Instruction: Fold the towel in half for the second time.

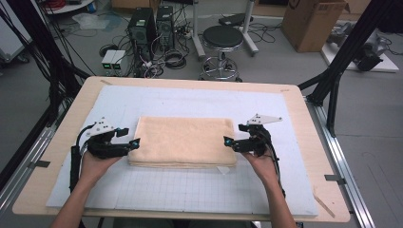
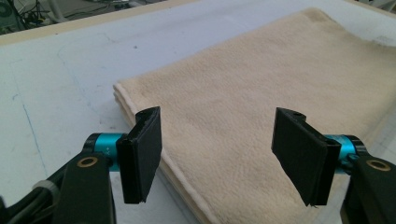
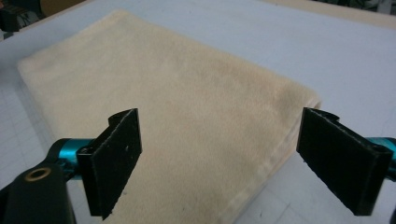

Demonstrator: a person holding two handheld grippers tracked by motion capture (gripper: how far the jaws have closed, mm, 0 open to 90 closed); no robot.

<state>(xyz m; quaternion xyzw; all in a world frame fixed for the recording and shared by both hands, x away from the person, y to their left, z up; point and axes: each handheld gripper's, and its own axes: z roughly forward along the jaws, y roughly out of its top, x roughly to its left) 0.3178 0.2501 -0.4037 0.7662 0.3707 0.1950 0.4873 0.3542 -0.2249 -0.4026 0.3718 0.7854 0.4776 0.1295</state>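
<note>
Between the two grippers lay the folded towel [image 1: 183, 141], long axis running hand to hand across the tabletop [image 1: 304, 118]. Left gripper [image 1: 134, 142] and right gripper [image 1: 227, 141] each stood just off a short end, fingers [image 2: 142, 154] released, equally near.

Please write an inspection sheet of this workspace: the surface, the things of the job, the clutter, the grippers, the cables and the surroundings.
Surface: wooden table covered by a white gridded mat, flat.
Job's things: one cream folded towel, lying flat in the middle of the mat, layers stacked at its near edge.
Clutter: nothing seen on the mat besides the towel.
Grippers: left gripper at the towel's left end, jaws open, nothing held; right gripper at its right end, jaws open, nothing held.
Cables: one black cable trails from each gripper along the forearm.
Surroundings: black stool, computer towers, cardboard box and loose floor cables beyond the table.
</note>
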